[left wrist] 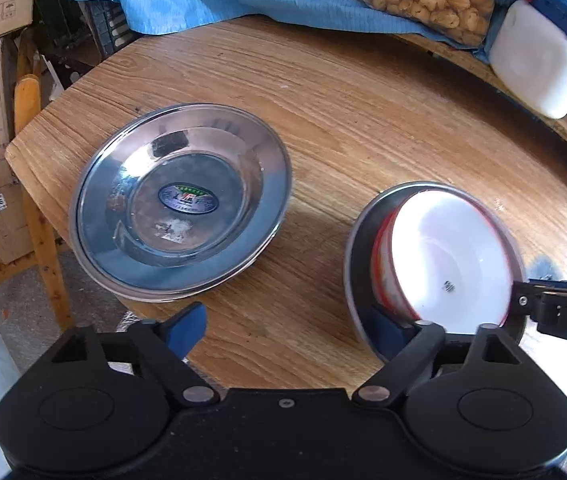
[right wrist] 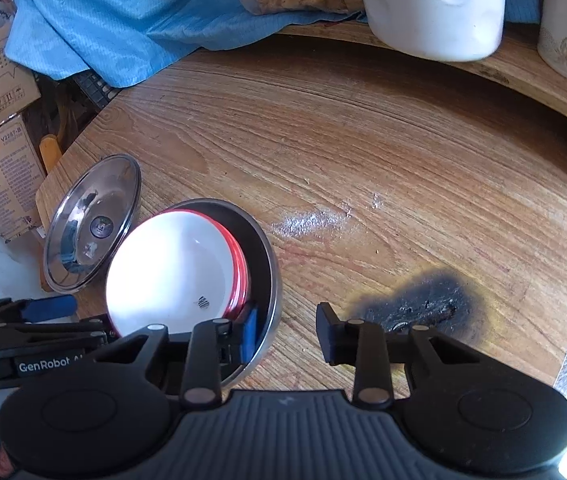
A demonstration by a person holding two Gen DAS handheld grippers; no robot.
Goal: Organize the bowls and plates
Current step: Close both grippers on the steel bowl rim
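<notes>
Noted tilted inside steel bowl [right wrist: 269, 264] on table [right wrist: 363, 140]: white bowl [right wrist: 171, 264]. Right gripper [right wrist: 287, 332] straddling steel rim, jaws apart, not pinching. Left gripper [left wrist: 291, 330] wide open, empty. Close squarely on rim; lift level, keeping inner bowl seated.

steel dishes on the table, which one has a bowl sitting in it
The steel dish nearer the grippers: a white bowl with a red rim leans tilted inside it. The other steel plate, by the table's corner, holds only an oval sticker.
</notes>
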